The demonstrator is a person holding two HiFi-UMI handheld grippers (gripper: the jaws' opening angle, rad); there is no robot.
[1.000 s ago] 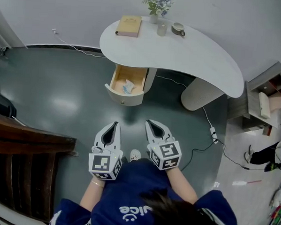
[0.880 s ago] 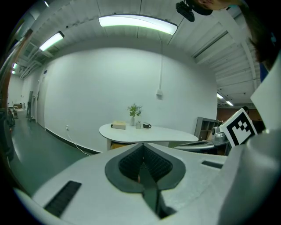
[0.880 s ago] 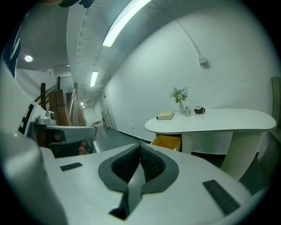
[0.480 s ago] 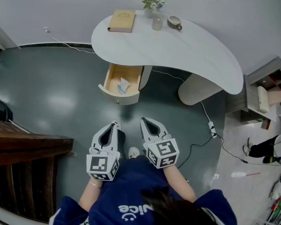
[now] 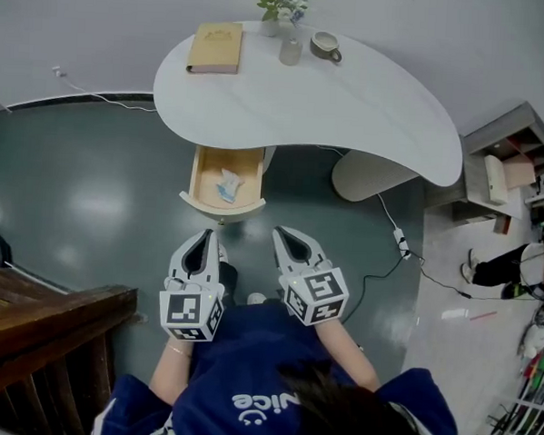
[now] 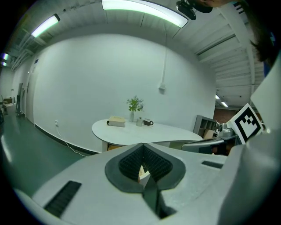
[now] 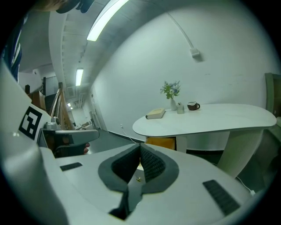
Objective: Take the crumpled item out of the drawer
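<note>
Left tongs (image 5: 207, 240) and right tongs (image 5: 283, 234) both pinched shut, empty, near my body. The crumpled white-and-blue paper item (image 5: 225, 185) lies in the open wooden drawer (image 5: 220, 209) under the white curved bench (image 5: 351, 98), well ahead. I'd close in, then open one pair (right, probably) before dipping in.

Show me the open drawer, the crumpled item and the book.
open drawer (image 5: 205, 174), head view, bare wooden floor.
crumpled item (image 5: 226, 184), head view, its middle.
book (image 5: 215, 47), head view, middle of cover.
</note>
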